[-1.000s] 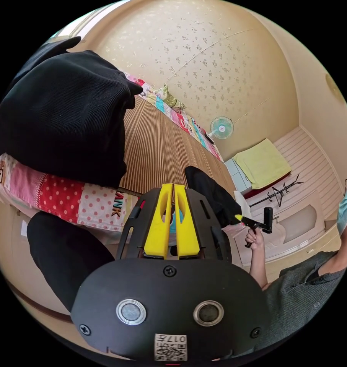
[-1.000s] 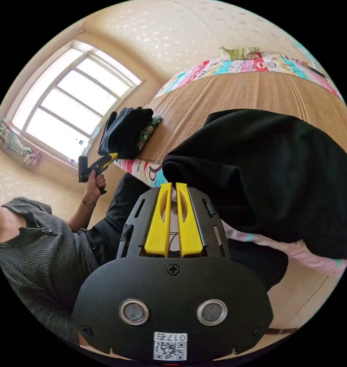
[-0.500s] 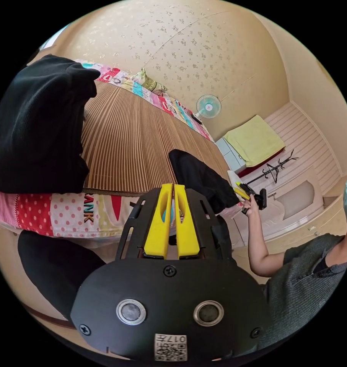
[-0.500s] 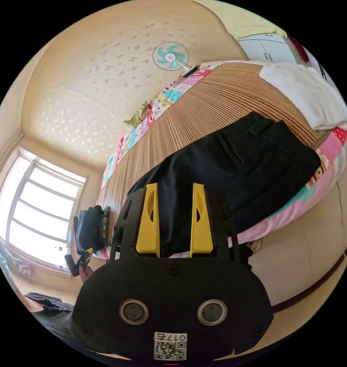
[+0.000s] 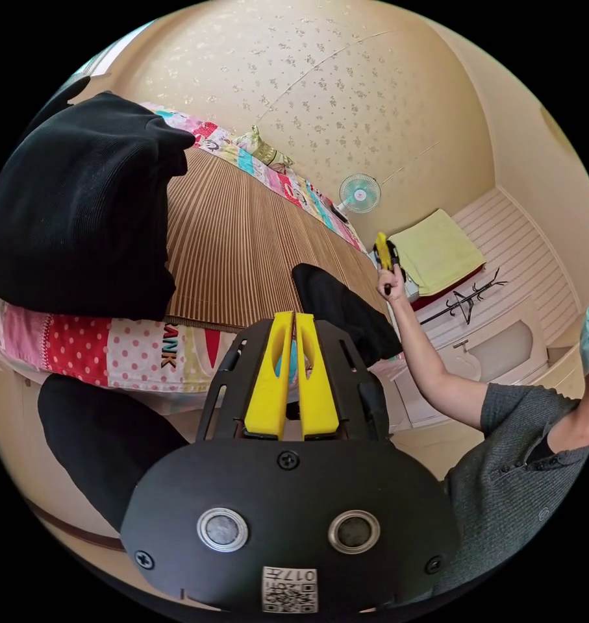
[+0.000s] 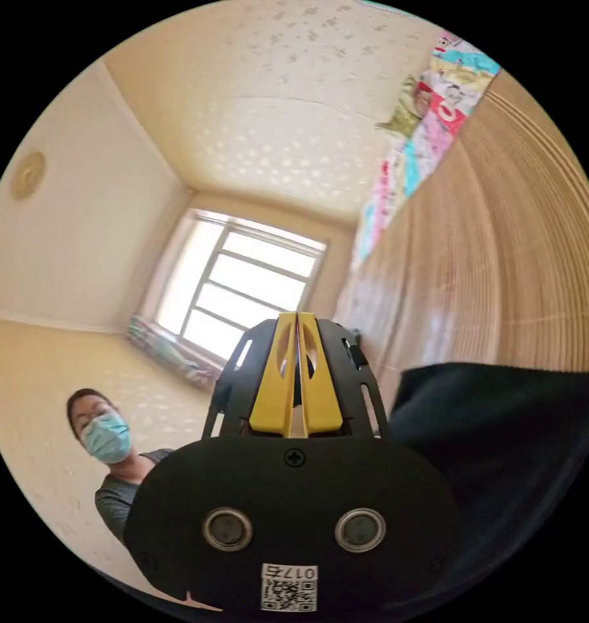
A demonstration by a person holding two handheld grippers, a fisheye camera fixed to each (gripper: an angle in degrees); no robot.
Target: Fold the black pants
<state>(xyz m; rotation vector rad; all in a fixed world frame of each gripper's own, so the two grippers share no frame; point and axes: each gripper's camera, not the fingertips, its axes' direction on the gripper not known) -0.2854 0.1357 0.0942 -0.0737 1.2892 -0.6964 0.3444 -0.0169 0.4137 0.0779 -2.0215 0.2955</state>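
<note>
The folded black pants [image 5: 339, 305] lie on the striped bamboo mat [image 5: 242, 240] near the bed's edge; in the right gripper view the pants [image 6: 502, 422] sit low at the right. My left gripper [image 5: 293, 316] is shut with nothing between its yellow jaws, held off the bed's side. My right gripper [image 6: 297, 316] is also shut and holds nothing. In the left gripper view a hand holds the right gripper [image 5: 384, 252] raised in the air beyond the pants, apart from them.
A stack of folded black clothes [image 5: 80, 207] rests on the mat's near corner above a patterned quilt [image 5: 106, 344]. A fan [image 5: 359, 193], a green towel [image 5: 434, 250] and a coat rack [image 5: 466, 304] stand beyond the bed. A window [image 6: 249, 285] is behind the person.
The right gripper was shut, stood open over the pants half a second ago, and is shut again, lifted up and away from them. The left gripper stayed shut.
</note>
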